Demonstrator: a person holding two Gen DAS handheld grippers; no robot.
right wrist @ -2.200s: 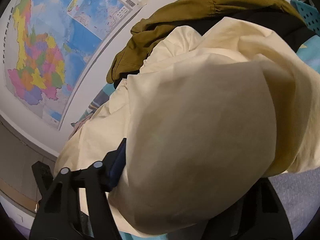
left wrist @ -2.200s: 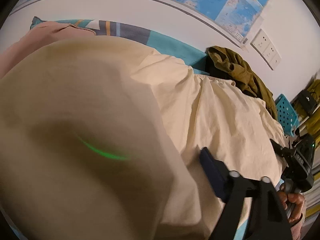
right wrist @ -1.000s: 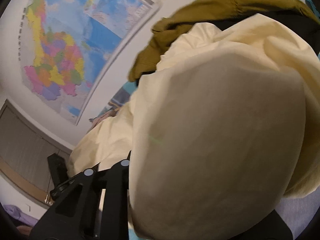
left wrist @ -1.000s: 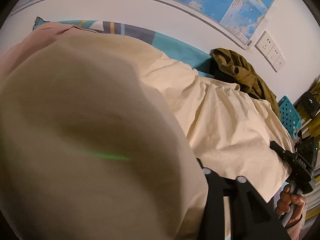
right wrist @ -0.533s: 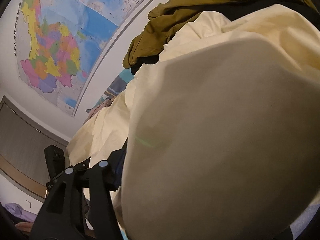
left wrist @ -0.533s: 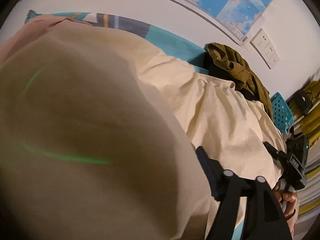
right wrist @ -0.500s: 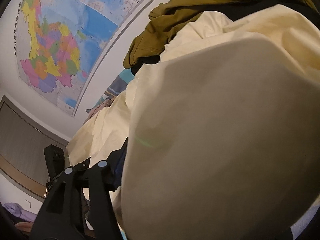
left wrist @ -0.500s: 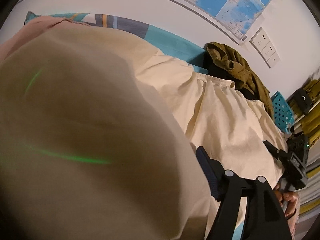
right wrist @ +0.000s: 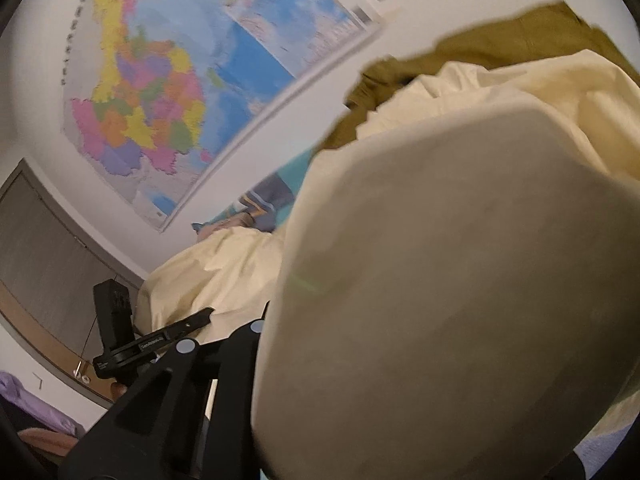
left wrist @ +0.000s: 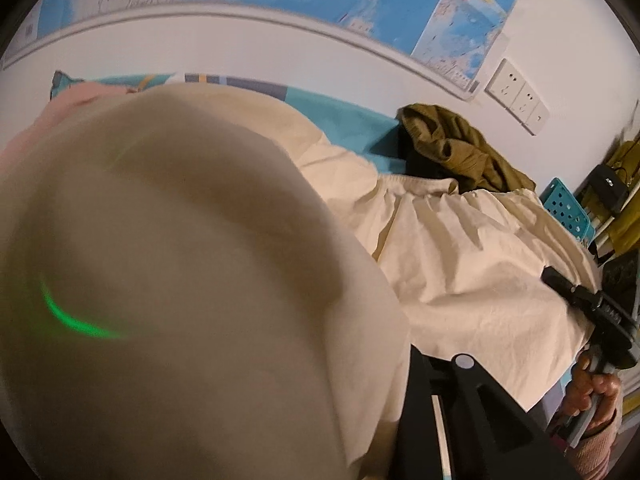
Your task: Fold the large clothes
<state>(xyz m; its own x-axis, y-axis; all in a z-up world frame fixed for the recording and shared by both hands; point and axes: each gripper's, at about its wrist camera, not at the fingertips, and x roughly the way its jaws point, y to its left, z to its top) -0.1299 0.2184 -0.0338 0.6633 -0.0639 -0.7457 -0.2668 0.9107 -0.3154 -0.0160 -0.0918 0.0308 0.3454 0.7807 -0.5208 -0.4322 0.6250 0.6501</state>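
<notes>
A large colourful map (right wrist: 152, 92) is pinned to the white wall, with a smaller blue map (left wrist: 464, 28) beside it. White wall sockets (left wrist: 516, 96) are seen below it. An olive garment (left wrist: 456, 148) is heaped at the bed's far edge, near a turquoise basket (left wrist: 566, 212).

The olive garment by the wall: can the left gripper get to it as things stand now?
Probably not: the left gripper appears shut on the cream garment, which drapes over its camera, and the olive garment lies beyond it.

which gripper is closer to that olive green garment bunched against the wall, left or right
Right, as best I can judge. In the left wrist view the right gripper holds the cream garment on the olive garment side; the left gripper holds the far end.
</notes>
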